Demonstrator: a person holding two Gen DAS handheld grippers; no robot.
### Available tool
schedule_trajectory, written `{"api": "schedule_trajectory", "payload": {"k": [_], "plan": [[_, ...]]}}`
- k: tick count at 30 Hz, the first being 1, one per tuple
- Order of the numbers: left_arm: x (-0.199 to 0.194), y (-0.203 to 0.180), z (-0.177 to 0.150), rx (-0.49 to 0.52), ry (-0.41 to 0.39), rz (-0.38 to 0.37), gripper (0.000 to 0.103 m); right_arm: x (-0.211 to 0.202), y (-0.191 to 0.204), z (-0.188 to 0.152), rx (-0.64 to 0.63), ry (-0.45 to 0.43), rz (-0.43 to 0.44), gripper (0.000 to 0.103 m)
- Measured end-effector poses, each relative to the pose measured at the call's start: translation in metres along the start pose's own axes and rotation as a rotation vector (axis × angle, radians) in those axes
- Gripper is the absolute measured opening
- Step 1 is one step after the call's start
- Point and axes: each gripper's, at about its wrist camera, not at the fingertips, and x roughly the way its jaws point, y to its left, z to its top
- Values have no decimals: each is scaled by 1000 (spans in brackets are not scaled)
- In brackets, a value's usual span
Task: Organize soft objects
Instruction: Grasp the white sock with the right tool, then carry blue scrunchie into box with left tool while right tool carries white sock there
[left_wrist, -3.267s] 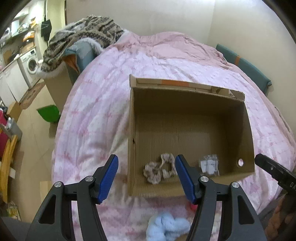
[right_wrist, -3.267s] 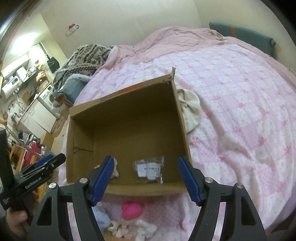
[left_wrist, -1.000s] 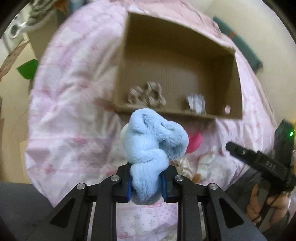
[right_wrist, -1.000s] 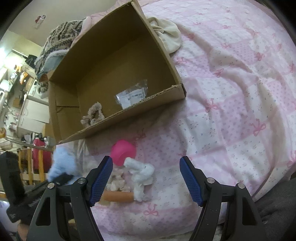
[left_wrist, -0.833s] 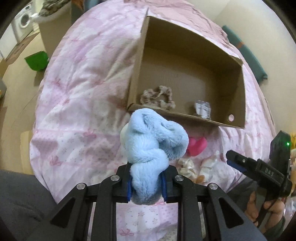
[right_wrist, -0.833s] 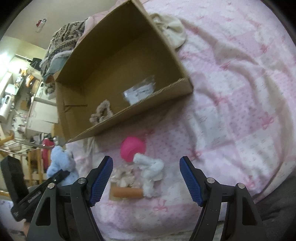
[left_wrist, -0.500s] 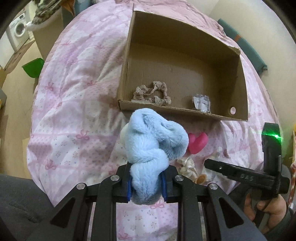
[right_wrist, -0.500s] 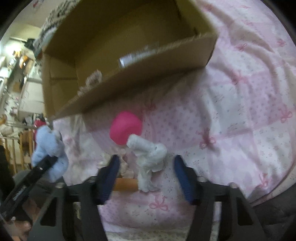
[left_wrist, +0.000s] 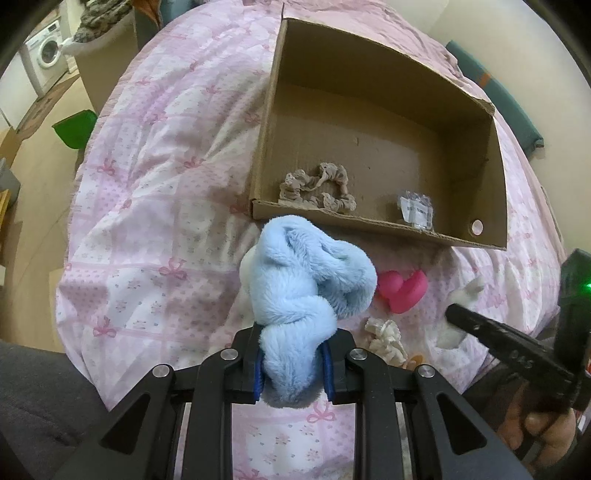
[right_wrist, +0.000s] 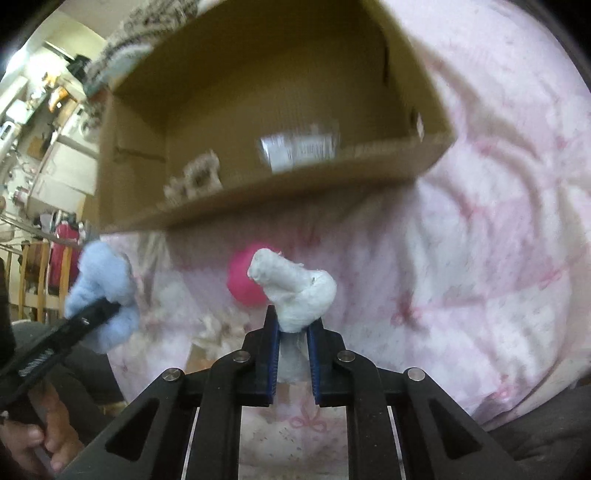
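My left gripper (left_wrist: 293, 365) is shut on a fluffy light-blue scrunchie (left_wrist: 306, 284), held above the quilt in front of the cardboard box (left_wrist: 491, 177). In the box lie a beige scrunchie (left_wrist: 317, 188) and a clear plastic packet (left_wrist: 415, 210). In the right wrist view, my right gripper (right_wrist: 291, 343) has its jaws closing, and the pads press on a white knotted soft piece (right_wrist: 295, 291). Behind that piece sits a pink soft object (right_wrist: 243, 284). A cream scrunchie (left_wrist: 386, 338) lies on the quilt beside it.
The pink patterned quilt (left_wrist: 166, 184) covers the whole bed. A green bin (left_wrist: 75, 127) and a washing machine (left_wrist: 48, 55) stand on the floor at the left. A teal cushion (left_wrist: 495, 103) lies at the far right. A hand (left_wrist: 535, 428) grips the right tool.
The right gripper came down to the white knotted piece and its jaws went from wide open to pressing on it. The left gripper, open earlier, keeps the blue scrunchie and stays put.
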Motion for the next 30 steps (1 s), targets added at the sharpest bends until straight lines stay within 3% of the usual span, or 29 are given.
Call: {"api": "schedule_trajectory", "payload": {"k": [17, 24, 30], "plan": [[-12, 3, -2, -12, -73, 82, 22, -43, 1, 1, -30, -116, 44, 16], [-51, 5, 7, -36, -179, 71, 21, -97, 16, -4, -104, -327, 74, 16], [-83, -3, 32, -8, -265, 62, 22, -127, 25, 8, -132, -406, 125, 16]]}}
